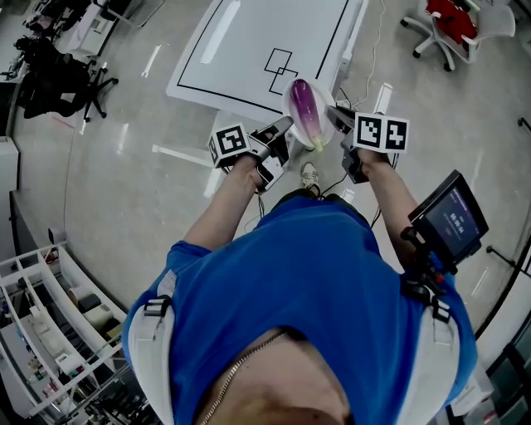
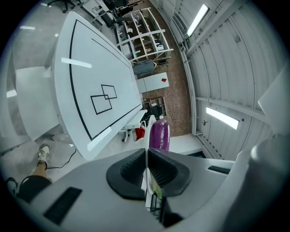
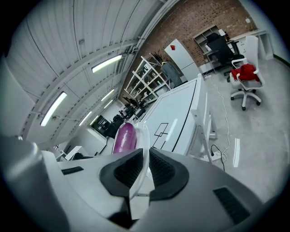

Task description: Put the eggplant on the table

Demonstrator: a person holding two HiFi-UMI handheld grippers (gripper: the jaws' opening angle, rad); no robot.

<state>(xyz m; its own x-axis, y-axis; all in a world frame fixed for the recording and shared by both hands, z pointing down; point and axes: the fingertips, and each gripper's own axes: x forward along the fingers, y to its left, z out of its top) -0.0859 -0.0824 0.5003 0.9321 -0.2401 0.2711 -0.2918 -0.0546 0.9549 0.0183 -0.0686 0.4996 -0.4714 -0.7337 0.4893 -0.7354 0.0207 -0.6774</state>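
A purple eggplant [image 1: 305, 112] with a green stem end lies on a white plate [image 1: 288, 108]. The plate hangs in the air in front of the white table [image 1: 249, 50], which bears black lines. My left gripper [image 1: 280, 131] is shut on the plate's left rim and my right gripper [image 1: 334, 117] on its right rim. In the left gripper view the thin plate edge [image 2: 146, 156] runs between the pads, with the eggplant [image 2: 159, 135] beyond and the table [image 2: 86, 68] to the left. In the right gripper view the rim [image 3: 144, 140] is pinched, the eggplant [image 3: 124, 137] beside it.
An office chair with a red cloth [image 1: 452, 25] stands right of the table. A black chair [image 1: 58, 79] is far left, white shelves [image 1: 50, 332] near left. Cables [image 3: 217, 152] run on the floor by the table leg. A screen [image 1: 450, 220] rides on my right arm.
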